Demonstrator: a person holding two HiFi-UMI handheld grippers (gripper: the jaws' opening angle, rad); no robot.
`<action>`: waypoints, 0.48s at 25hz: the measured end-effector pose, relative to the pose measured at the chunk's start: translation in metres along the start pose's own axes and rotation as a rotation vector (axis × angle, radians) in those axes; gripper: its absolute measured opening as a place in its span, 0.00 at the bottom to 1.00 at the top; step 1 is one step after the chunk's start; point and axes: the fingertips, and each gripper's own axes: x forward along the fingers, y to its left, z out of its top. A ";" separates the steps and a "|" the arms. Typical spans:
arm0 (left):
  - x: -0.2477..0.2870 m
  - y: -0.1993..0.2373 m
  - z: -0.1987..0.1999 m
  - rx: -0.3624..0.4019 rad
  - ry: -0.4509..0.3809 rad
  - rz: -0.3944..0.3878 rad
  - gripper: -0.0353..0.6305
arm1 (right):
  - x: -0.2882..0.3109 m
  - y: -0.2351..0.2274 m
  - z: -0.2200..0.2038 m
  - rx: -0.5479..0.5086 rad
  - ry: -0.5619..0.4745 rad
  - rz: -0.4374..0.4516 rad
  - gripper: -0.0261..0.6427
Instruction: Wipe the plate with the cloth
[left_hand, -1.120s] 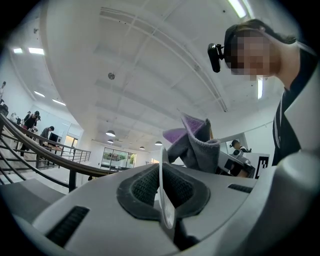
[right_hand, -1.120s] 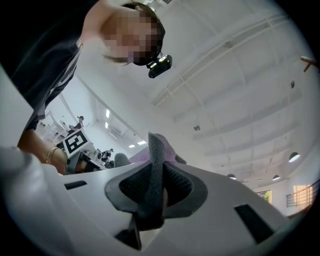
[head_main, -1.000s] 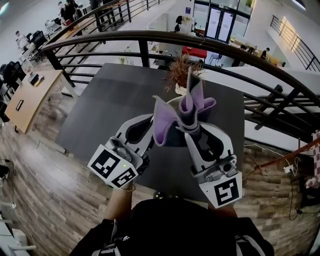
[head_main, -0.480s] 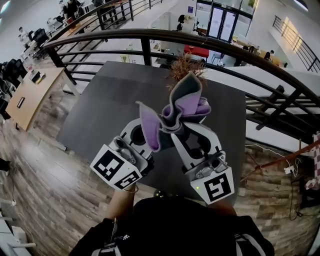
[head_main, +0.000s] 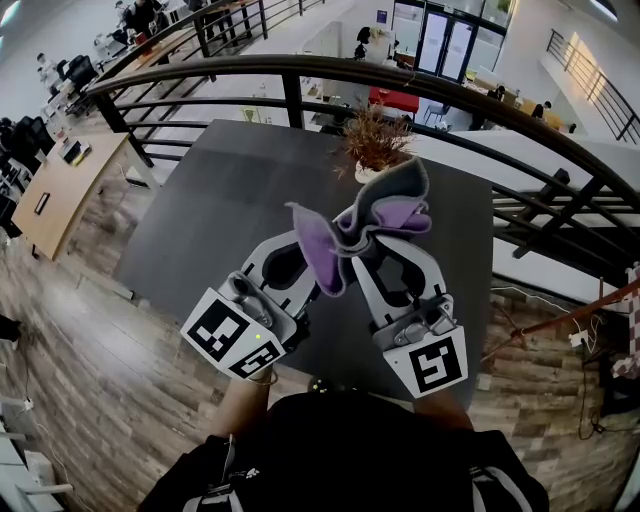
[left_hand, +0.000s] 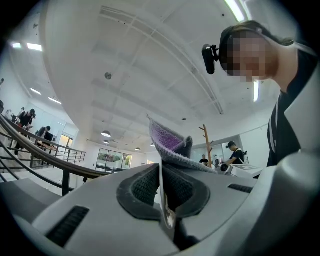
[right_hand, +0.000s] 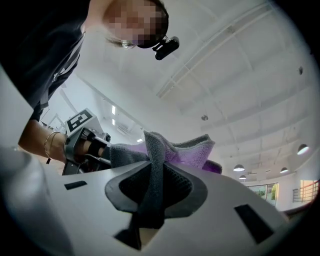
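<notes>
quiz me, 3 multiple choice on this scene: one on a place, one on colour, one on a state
1. Where is the potted plant? A on the dark table; B on a shelf; C in a sink
2. What colours is the cloth? A red; B purple and grey; C green
3. The right tool is: A open, empty; B shut on the cloth; C out of view
Answers: 1 A, it stands at the table's far edge. 2 B, purple face, grey back. 3 B, cloth is pinched between its jaws.

The purple-and-grey cloth (head_main: 385, 212) stands bunched, folds flaring upward, beside the thin white plate (left_hand: 161, 185) held edge-on.
</notes>
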 end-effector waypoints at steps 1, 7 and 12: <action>0.001 0.000 0.000 0.001 0.000 0.000 0.08 | -0.001 -0.003 -0.001 -0.002 0.004 -0.006 0.15; 0.003 0.000 0.000 0.010 0.007 -0.006 0.08 | -0.004 -0.013 -0.006 -0.011 0.021 -0.032 0.15; -0.004 0.002 0.001 0.018 0.009 -0.004 0.08 | -0.005 -0.015 -0.008 -0.025 0.031 -0.050 0.15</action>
